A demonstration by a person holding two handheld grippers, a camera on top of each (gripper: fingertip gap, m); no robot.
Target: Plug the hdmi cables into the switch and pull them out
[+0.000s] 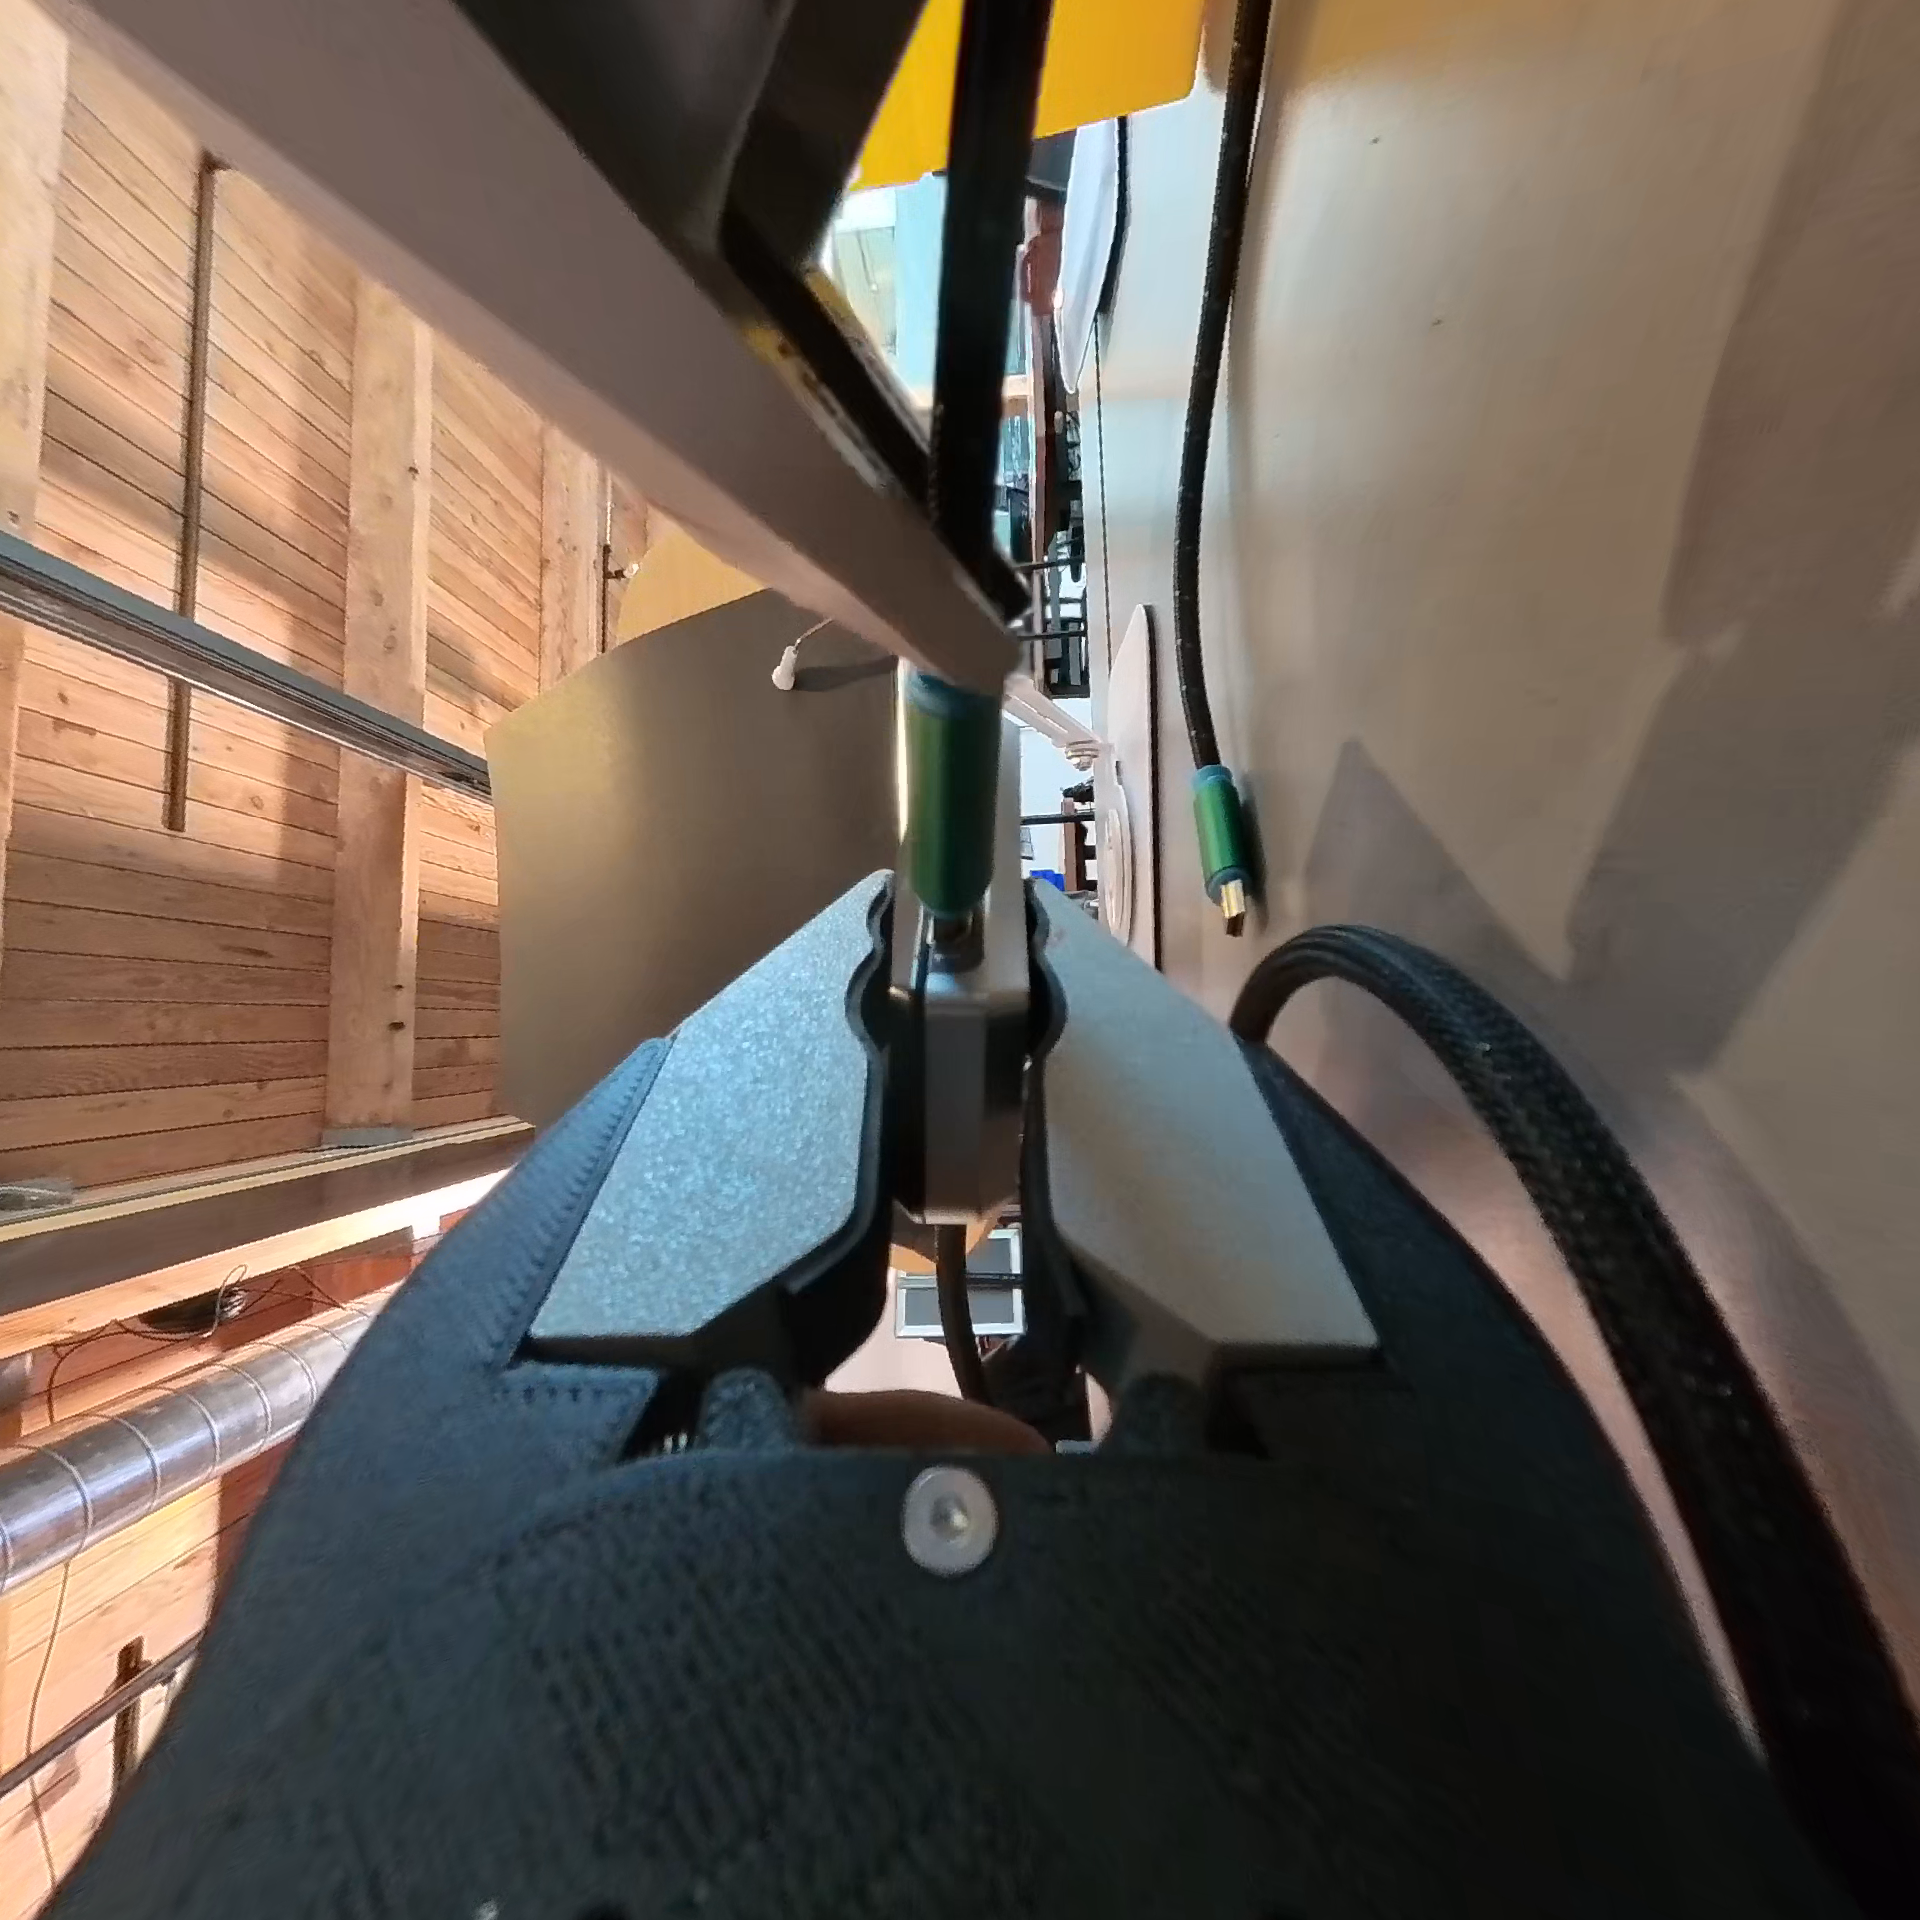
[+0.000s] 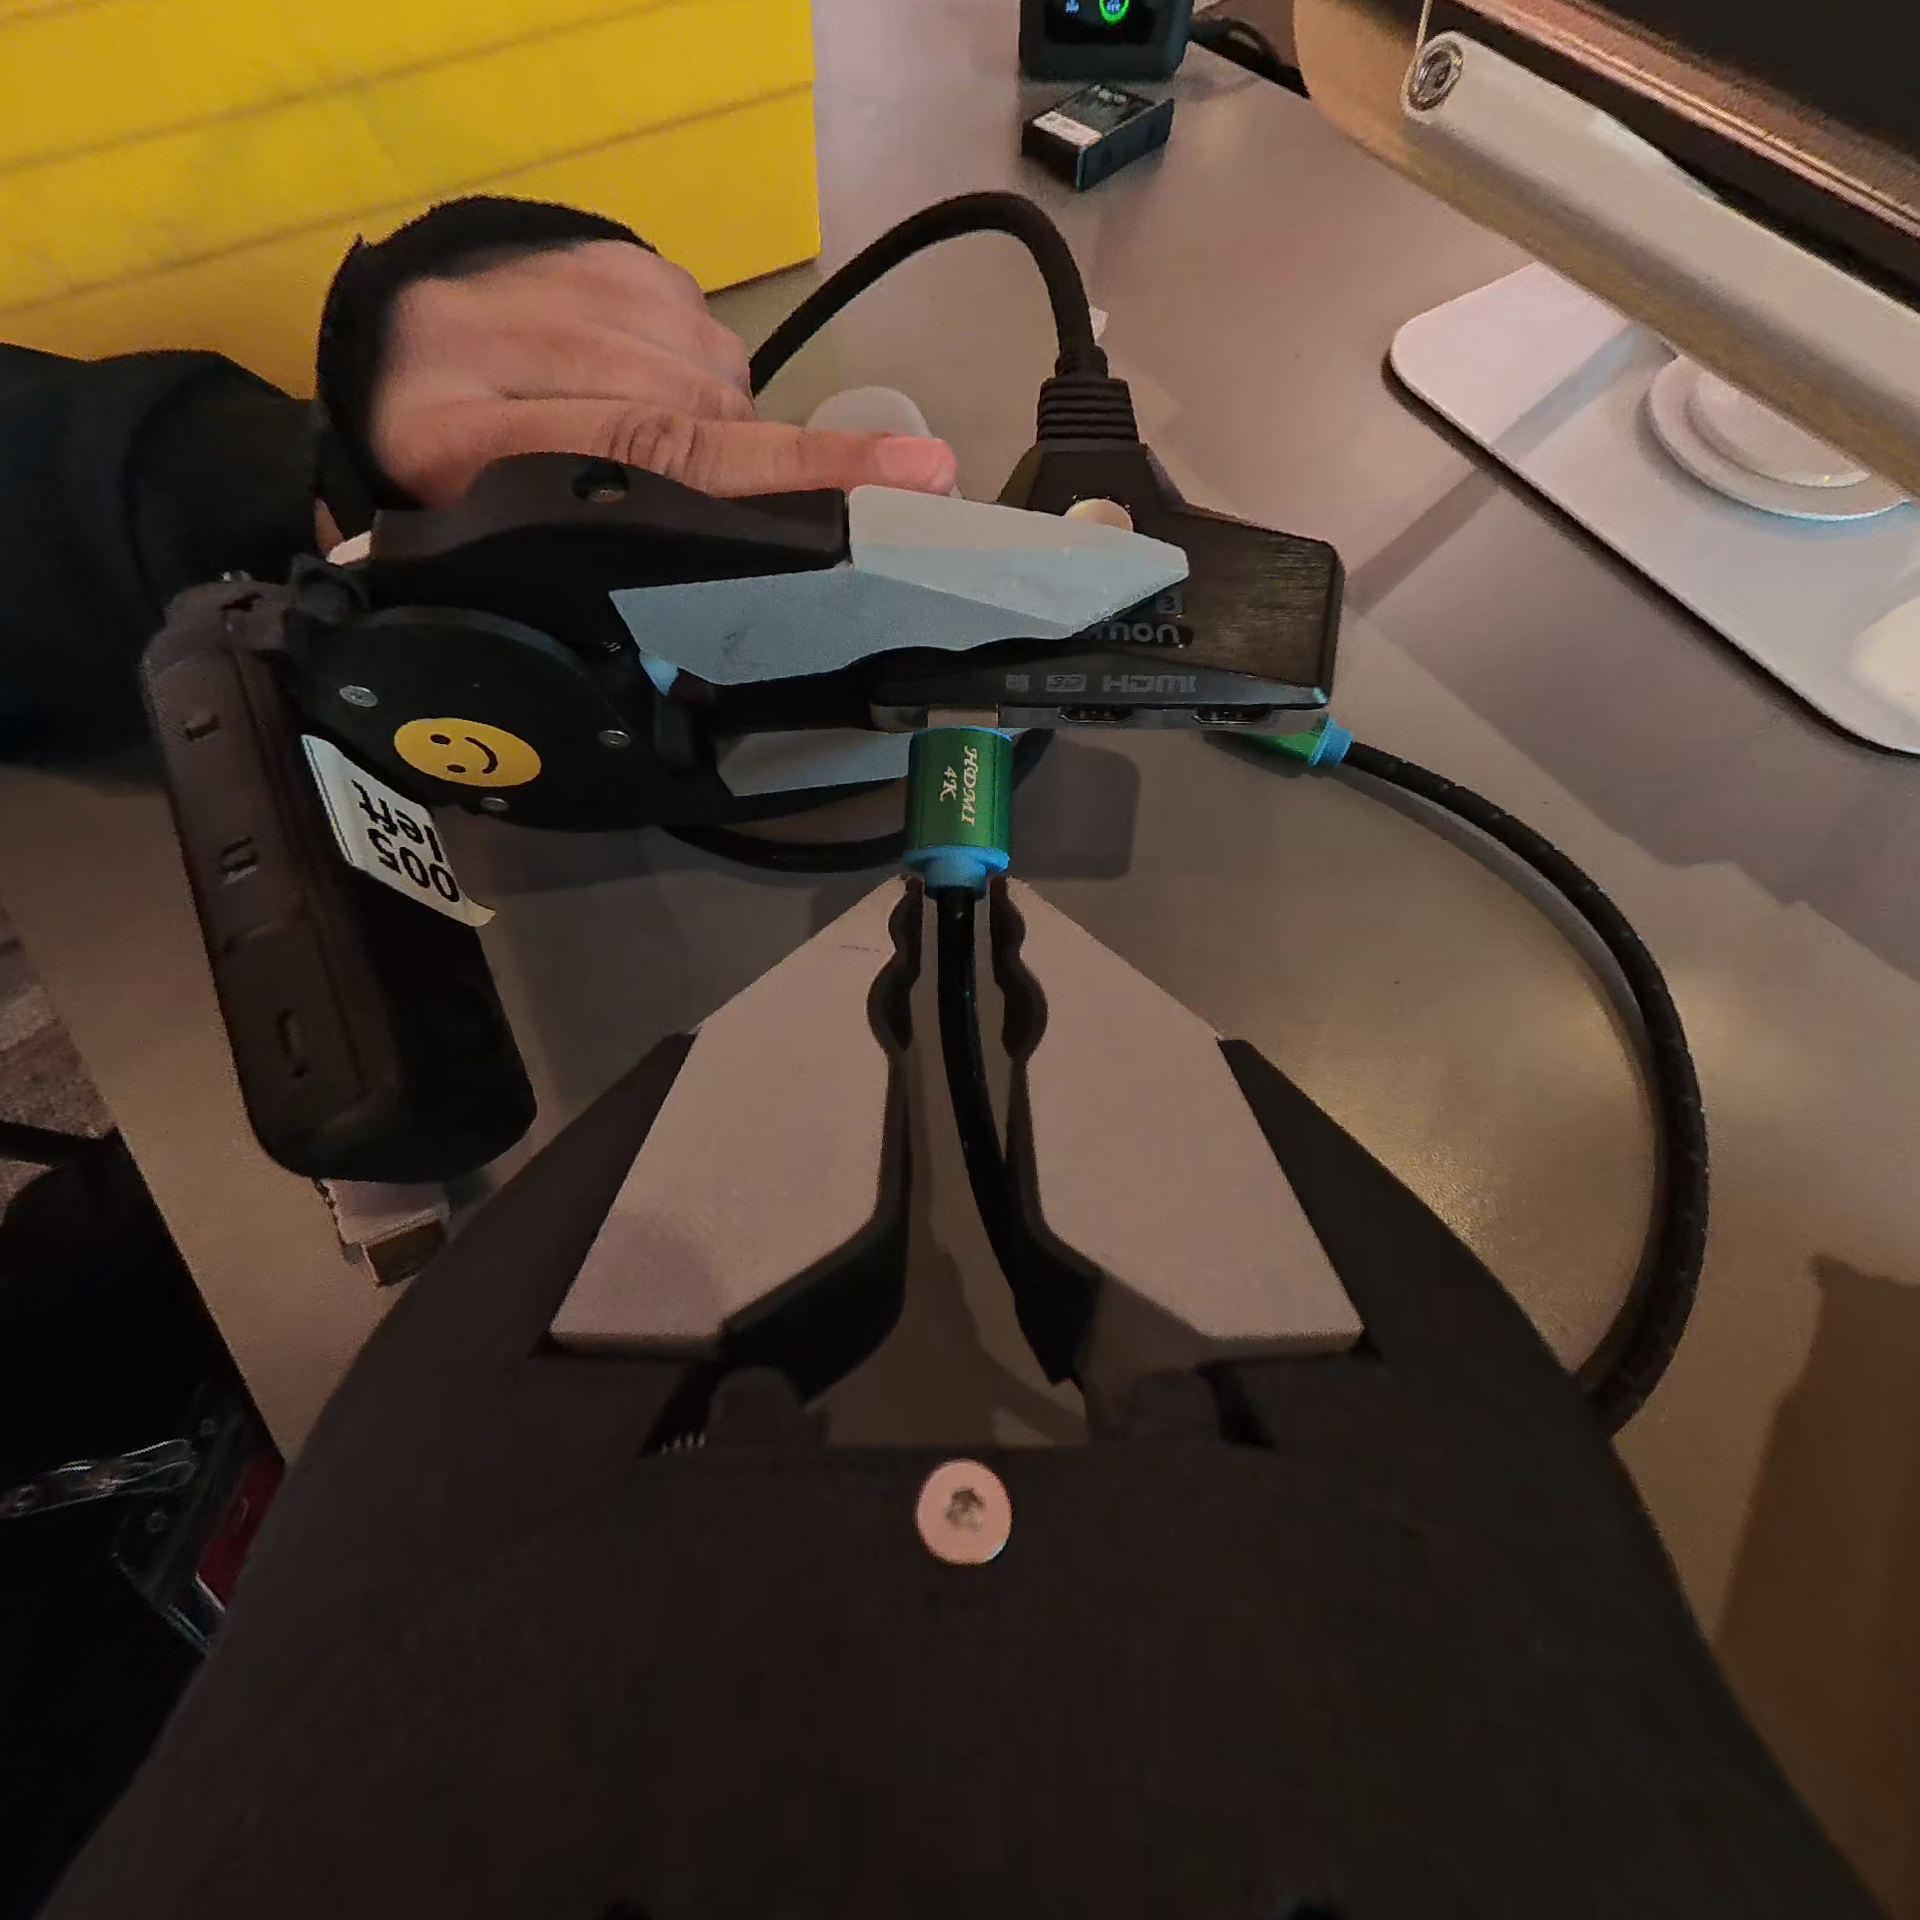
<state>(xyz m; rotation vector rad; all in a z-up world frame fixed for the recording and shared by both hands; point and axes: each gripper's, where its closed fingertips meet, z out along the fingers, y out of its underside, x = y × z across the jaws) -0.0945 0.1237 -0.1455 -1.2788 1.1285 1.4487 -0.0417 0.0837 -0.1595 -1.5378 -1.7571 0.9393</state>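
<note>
**Cable seated in the switch, pull-out or next plug pending**

Left wrist view: left gripper (image 1: 961, 997) clamped narrow on the dark grey switch (image 1: 951, 1091), held edge-on between the grey pads. Just beyond the switch, a green plug (image 1: 945, 795) of an hdmi cable (image 1: 971, 312) seated in its front edge. Right of the switch, well apart, a second green plug (image 1: 1224, 847) lying loose on the table (image 1: 1558, 520), gold tip bare. Near the switch on that side, its own thick braided lead (image 1: 1621, 1195) curving away.

Right wrist view: switch (image 2: 1236, 613) raised off the table (image 2: 1351, 987), gripped at its left end by the left gripper (image 2: 935, 665) with a hand (image 2: 582, 353) on top. Green plug (image 2: 958, 795) inserted in the leftmost port; two ports to its right seemingly empty. Right gripper (image 2: 954, 914) directly below the plug, tongs narrow around the cable (image 2: 961, 1039) just behind the blue collar; actual pinching impossible to confirm. Second plug (image 2: 1299, 743) under the switch's right end, on the table.

Judged step: first insertion apparently complete. Next: either a straight pull away from the port with the switch braced, or release and reach for the loose plug.
</note>
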